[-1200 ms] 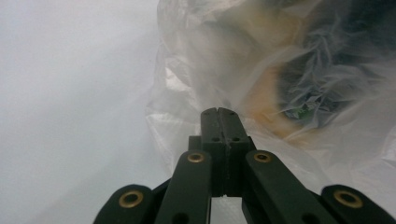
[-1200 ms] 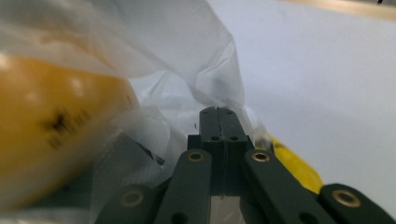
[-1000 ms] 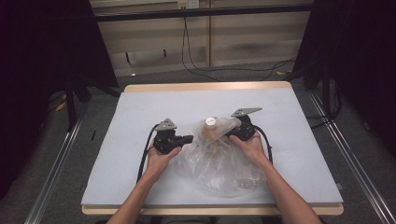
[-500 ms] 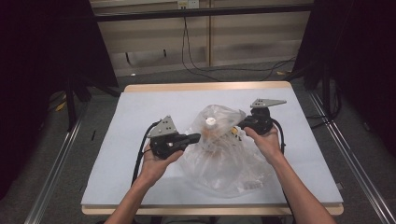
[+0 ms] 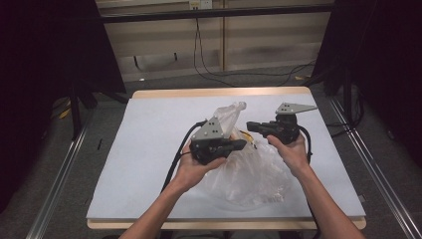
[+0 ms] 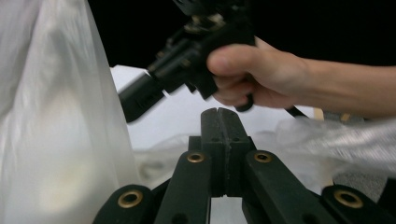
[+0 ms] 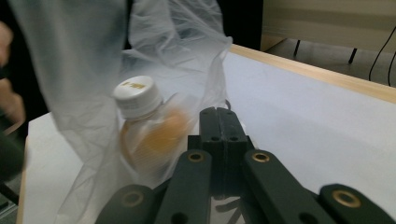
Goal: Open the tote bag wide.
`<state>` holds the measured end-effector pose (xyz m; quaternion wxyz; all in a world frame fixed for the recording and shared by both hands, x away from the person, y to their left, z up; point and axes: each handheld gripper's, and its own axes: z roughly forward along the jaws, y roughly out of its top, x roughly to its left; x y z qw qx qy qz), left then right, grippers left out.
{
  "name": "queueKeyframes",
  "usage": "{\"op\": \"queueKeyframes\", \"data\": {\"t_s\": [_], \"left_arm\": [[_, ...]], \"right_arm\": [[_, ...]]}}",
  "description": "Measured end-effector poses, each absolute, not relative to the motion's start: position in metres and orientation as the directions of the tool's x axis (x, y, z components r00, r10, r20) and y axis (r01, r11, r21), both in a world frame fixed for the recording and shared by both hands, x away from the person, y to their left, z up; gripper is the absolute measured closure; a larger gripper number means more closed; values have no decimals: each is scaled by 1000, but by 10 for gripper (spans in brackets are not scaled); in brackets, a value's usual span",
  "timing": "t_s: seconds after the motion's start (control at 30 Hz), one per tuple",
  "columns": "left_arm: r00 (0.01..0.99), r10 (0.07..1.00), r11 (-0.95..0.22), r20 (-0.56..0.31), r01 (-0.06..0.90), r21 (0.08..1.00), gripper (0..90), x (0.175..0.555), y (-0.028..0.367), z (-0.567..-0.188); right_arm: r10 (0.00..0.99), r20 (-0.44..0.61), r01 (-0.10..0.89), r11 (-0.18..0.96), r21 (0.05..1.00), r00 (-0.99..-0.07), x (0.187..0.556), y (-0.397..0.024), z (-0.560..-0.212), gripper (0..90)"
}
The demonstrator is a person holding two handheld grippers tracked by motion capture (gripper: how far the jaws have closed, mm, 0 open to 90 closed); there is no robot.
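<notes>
A crumpled clear plastic bag (image 5: 249,172) lies mid-table, one flap standing up between my grippers. Inside it is a bottle of orange liquid (image 7: 144,126) with a white cap, lying tilted just left of my right jaws in the right gripper view. My right gripper (image 5: 250,126) points left and is shut, and the bag's edge runs down to its tip (image 7: 219,112). My left gripper (image 5: 243,144) points right over the bag, shut (image 6: 218,114), with no film seen between its jaws. The bag's film (image 6: 56,116) rises tall at the left of the left gripper view.
The white table top (image 5: 149,149) has a wooden rim at the back and open room left and right of the bag. Metal rails (image 5: 64,169) run along both sides on the floor. Cables trail across the floor behind the table.
Both grippers have moved right and closer together after spreading the bag apart. The left gripper has risen. The bag's top now stands up between them.
</notes>
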<state>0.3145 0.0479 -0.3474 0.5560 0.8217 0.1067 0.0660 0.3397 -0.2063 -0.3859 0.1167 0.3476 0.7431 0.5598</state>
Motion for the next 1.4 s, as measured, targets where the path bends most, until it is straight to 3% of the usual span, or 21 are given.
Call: {"op": "queueKeyframes", "data": {"t_s": [0.4,0.53,0.73,0.8,1.0,1.1,1.27,1.4], "left_arm": [[886,463,-318,-33,200,927,900,359,89,-353],[869,490,-297,-67,239,924,900,365,98,-363],[837,538,-362,-99,336,870,900,385,104,-394],[831,540,-382,-135,384,840,900,394,103,-412],[827,548,-511,-130,453,730,900,398,101,-451],[848,512,-548,-136,444,709,900,393,108,-462],[882,466,-675,-63,401,619,900,383,120,-472],[872,481,-644,-93,424,638,900,372,136,-473]], "right_arm": [[546,149,347,281,895,-825,303,-175,-380,900],[561,110,347,336,875,-820,301,-167,-385,900],[603,128,413,363,835,-788,310,-177,-407,900],[612,144,439,364,822,-777,316,-181,-419,900],[658,171,506,360,784,-733,335,-197,-452,900],[678,167,540,386,748,-716,343,-206,-468,900],[699,167,585,414,698,-695,355,-217,-482,900],[706,134,582,445,681,-696,363,-221,-482,900]]}}
